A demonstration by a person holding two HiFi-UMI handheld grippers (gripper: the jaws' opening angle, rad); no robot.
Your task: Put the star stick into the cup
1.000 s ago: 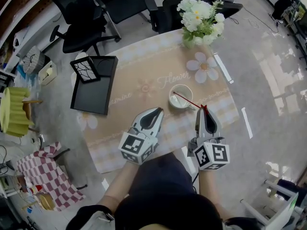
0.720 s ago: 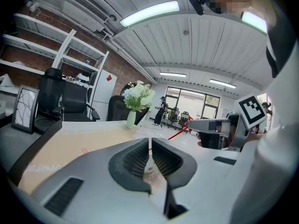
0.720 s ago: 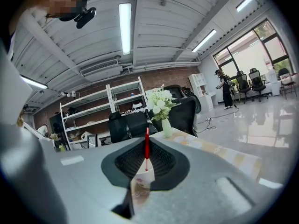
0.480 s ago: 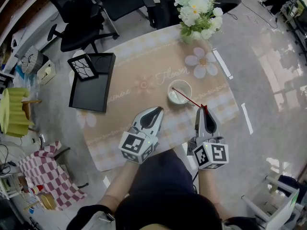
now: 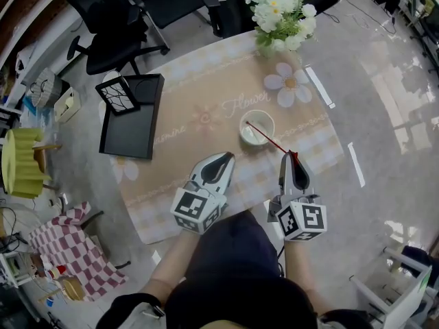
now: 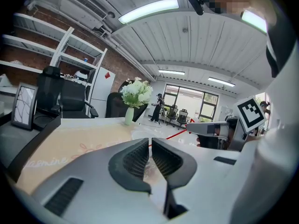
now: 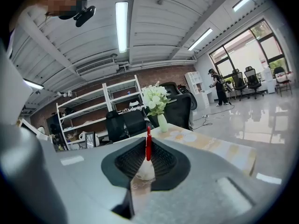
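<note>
A white cup (image 5: 258, 127) stands on the beige flowered tablecloth (image 5: 206, 115), right of the middle. My right gripper (image 5: 291, 157) is shut on the near end of a thin red star stick (image 5: 269, 139). The stick slants up-left, and its far end lies over the cup's mouth in the head view. In the right gripper view the stick (image 7: 148, 143) stands upright between the pads of the right gripper (image 7: 147, 149). My left gripper (image 5: 225, 158) hovers left of the right one, short of the cup, its jaws together and empty (image 6: 150, 146). The left gripper view also catches the stick (image 6: 180, 133).
A black tray (image 5: 134, 125) with a framed picture (image 5: 119, 96) leaning on it sits at the table's left side. A vase of white flowers (image 5: 278, 9) stands at the far edge. Black office chairs (image 5: 110, 19) are behind the table. Grey floor surrounds it.
The table and cup have slid a little up the head view. My right gripper has sunk slightly with the stick still in it. The left gripper has kept still.
</note>
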